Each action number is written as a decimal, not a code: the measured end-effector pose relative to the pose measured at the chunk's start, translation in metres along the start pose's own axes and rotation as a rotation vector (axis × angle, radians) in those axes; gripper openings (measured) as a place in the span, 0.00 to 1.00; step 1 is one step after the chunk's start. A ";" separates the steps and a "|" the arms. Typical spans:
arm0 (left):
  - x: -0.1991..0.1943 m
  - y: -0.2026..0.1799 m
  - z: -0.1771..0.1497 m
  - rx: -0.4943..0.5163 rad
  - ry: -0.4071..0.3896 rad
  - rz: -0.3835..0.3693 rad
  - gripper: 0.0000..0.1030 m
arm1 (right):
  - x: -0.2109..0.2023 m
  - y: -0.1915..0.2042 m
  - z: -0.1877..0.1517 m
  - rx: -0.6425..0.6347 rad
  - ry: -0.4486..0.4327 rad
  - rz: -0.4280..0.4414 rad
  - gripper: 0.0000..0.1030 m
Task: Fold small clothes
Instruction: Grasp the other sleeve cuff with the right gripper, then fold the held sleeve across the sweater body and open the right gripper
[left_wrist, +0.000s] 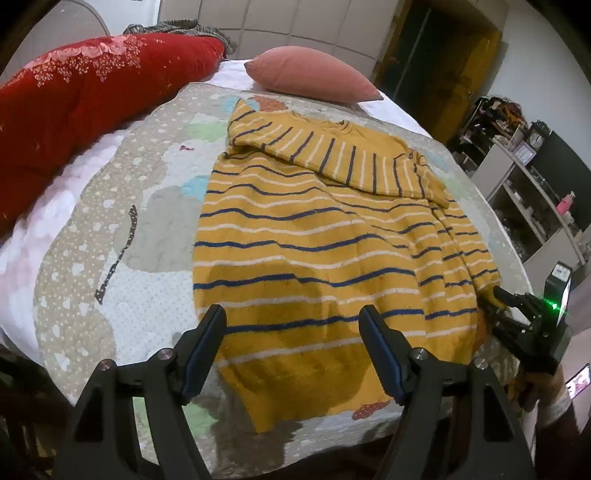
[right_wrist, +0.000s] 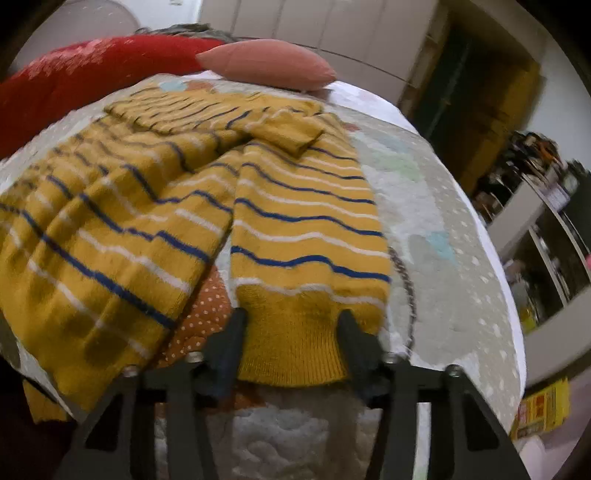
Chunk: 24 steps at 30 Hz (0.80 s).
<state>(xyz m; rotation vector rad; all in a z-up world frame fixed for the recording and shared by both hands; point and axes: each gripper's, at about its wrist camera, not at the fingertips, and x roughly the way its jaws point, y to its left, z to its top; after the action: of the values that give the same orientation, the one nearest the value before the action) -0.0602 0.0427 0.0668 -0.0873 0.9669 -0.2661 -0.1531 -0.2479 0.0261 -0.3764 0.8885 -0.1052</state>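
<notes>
A mustard sweater (left_wrist: 314, 229) with blue and white stripes lies face down on the quilt (left_wrist: 110, 229), one sleeve (left_wrist: 332, 155) folded across its upper part. My left gripper (left_wrist: 293, 310) hovers open just above the sweater's lower hem, with nothing pinched. At the sweater's right edge, my right gripper (left_wrist: 496, 295) meets the cloth, and folds run toward it. In the right wrist view the ribbed hem (right_wrist: 291, 347) fills the gap between the fingers of the right gripper (right_wrist: 291, 314), which is shut on it. That side flap of the sweater (right_wrist: 306, 221) lies apart from the main body.
A red flowered blanket (left_wrist: 74, 110) lies along the bed's left side, and a pink cushion (left_wrist: 310, 74) sits at the head. White shelves (left_wrist: 535, 192) full of items stand right of the bed. A yellow box (right_wrist: 543, 410) lies on the floor.
</notes>
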 end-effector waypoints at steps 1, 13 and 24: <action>0.000 0.000 0.001 0.000 0.002 0.004 0.71 | 0.002 0.000 0.003 -0.003 0.002 0.004 0.12; -0.003 0.004 0.005 -0.035 0.003 -0.019 0.71 | -0.060 -0.252 0.017 0.822 -0.224 0.014 0.09; 0.000 0.020 0.003 -0.070 -0.009 -0.050 0.71 | -0.037 -0.267 0.033 0.914 -0.092 0.030 0.09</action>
<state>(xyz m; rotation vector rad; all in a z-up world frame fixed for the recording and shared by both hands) -0.0535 0.0618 0.0645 -0.1767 0.9665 -0.2781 -0.1331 -0.4776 0.1687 0.4811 0.6723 -0.4415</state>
